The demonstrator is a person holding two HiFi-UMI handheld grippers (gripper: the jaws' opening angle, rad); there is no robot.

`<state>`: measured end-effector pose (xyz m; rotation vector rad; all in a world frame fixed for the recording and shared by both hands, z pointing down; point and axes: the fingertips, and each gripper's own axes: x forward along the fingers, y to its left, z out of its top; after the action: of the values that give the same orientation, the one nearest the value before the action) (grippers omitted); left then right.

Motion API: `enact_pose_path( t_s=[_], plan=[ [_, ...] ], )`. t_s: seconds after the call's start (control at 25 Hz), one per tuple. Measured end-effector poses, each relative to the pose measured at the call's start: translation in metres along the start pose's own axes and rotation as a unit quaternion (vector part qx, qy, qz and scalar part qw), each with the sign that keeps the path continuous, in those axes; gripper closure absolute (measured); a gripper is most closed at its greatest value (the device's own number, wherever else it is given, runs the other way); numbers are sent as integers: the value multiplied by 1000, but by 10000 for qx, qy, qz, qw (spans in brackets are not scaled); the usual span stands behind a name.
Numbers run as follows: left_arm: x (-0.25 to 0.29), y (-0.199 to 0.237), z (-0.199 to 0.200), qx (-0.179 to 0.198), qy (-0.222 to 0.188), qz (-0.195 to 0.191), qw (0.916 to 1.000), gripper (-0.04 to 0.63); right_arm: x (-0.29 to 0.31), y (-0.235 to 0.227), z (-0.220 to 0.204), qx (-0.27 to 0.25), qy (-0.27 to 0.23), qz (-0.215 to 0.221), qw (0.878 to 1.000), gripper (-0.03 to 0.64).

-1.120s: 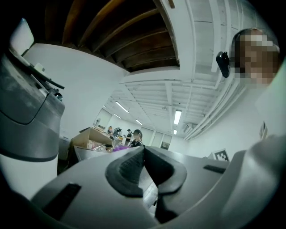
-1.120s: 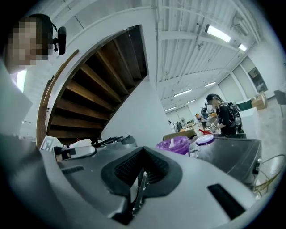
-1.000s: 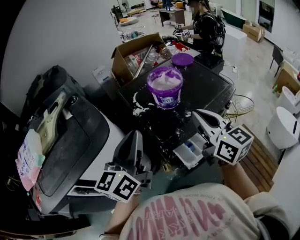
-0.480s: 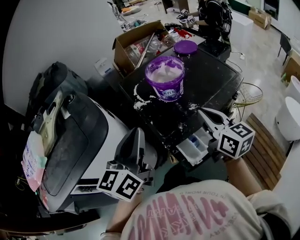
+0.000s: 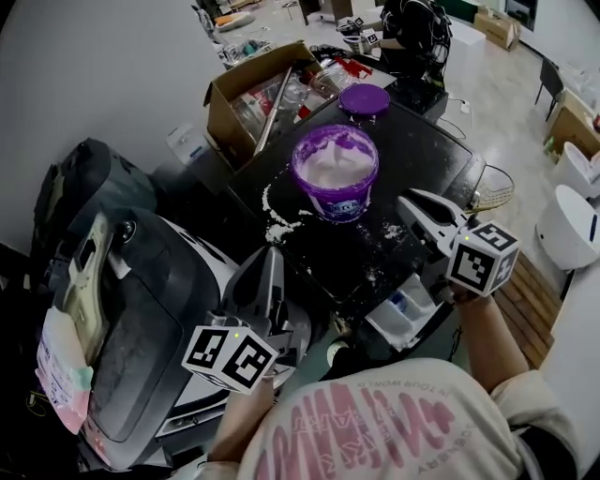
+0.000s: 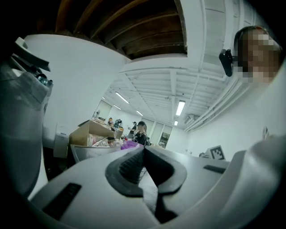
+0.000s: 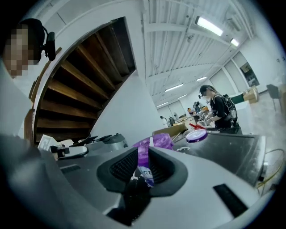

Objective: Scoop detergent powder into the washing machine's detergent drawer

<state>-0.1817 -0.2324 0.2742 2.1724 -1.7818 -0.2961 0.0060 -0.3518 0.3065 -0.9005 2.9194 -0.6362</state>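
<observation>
Purple tub ahead of right claw

Detergent drawer compartments too small to tell, far person cut off by top edge

All 3 views are fisheye — straight lines bow, and black vignette fills the corners, heaviest at 9 o'clock in the head view. Overhead, ceiling strip lights light both gripper views brightly; the head view is dimmer, its pale floor at 1 o'clock brightest.
</observation>
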Motion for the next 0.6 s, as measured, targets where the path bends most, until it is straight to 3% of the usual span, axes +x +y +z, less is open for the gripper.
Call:
enact_pose_path(
  t_s=[0.24, 0.48, 0.6],
  plan=[
    [34, 29, 19, -113, -45, -225, 9997, 594, 36, -4, 28, -612, 388, -314, 9969, 522],
    [55, 37, 25, -135, -40, -453, 9989, 594, 66, -3, 36, -638, 1009, -273, 9925, 486],
    [60, 38, 19, -109, 88, -525, 9985, 594, 84, 0, 37, -888, 1527, -186, 9841, 473]
  ],
)
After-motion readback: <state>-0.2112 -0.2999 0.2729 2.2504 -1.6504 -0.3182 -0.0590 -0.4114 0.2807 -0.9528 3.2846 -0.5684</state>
